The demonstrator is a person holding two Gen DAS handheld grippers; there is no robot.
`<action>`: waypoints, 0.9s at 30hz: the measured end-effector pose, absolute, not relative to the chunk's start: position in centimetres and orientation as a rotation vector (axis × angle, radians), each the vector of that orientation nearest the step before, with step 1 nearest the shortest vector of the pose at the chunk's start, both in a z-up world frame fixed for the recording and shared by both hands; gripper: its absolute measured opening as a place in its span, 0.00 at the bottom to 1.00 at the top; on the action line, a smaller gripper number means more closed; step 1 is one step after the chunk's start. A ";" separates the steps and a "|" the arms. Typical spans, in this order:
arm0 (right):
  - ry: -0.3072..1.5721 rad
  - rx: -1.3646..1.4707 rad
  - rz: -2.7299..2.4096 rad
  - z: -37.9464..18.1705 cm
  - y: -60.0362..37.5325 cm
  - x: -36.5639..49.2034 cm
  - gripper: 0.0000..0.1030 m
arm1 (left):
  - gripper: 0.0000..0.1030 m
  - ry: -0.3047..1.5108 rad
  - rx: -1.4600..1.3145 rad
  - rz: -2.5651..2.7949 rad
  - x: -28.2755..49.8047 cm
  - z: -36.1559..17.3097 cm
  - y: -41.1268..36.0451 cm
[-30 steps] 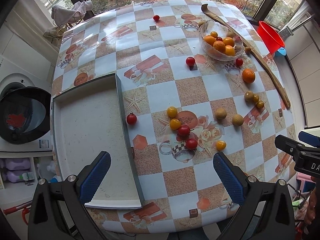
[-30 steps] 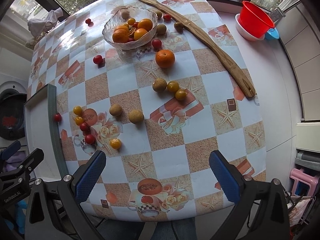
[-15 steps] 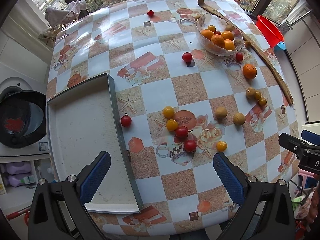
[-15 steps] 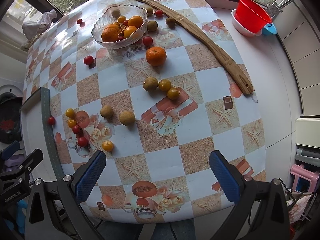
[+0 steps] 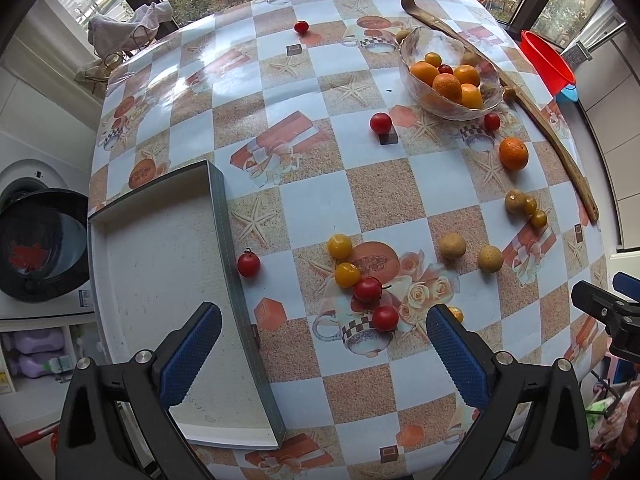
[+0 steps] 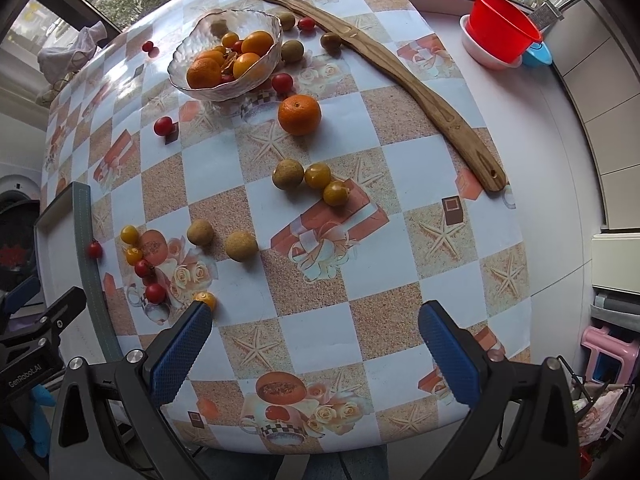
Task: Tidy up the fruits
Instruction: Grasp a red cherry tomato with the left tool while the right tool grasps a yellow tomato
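Loose fruits lie over a checkered table. A glass bowl [image 5: 450, 76] [image 6: 226, 54] holds oranges at the back. A loose orange [image 5: 513, 153] [image 6: 299, 114] lies near it. A cluster of red and yellow cherry tomatoes [image 5: 366, 289] [image 6: 143, 268] and two tan round fruits [image 5: 452, 245] [image 6: 240, 245] lie in the middle. One red tomato [image 5: 248, 264] touches the flat grey tray [image 5: 160, 240]. My left gripper [image 5: 322, 354] is open above the tray's right rim. My right gripper [image 6: 314, 350] is open above the table's front part.
A long wooden paddle [image 6: 400, 76] lies diagonally at the right. A red basin [image 6: 502, 28] stands beyond the table. More tomatoes [image 5: 380, 123] lie scattered at the back. A washing machine [image 5: 36, 240] stands left, below the table.
Both grippers have moved forward and lower toward the table; the fruits look larger and nearer. No fruit has moved.
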State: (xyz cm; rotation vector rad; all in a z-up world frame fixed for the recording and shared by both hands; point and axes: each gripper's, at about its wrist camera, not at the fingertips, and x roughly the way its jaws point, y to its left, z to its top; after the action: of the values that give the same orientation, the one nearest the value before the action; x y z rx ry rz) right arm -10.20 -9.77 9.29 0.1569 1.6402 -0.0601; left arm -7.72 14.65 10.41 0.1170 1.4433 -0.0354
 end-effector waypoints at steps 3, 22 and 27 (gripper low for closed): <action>1.641 0.170 -0.080 8.5 -10.7 -9.7 1.00 | 1.00 1.421 0.121 -0.029 -6.2 9.7 14.3; 1.592 0.123 -0.058 1.0 -11.0 -6.4 0.80 | 1.00 1.274 0.216 -0.095 3.7 3.1 9.6; 1.591 0.111 -0.047 0.1 -10.6 -6.0 0.68 | 0.86 1.292 0.205 -0.102 4.8 1.7 9.5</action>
State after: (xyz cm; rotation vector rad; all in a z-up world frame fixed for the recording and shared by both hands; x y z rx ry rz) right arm -6.04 -10.63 0.10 0.1107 1.5910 -0.0468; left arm 4.85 9.46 1.66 0.2051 1.2924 -0.1016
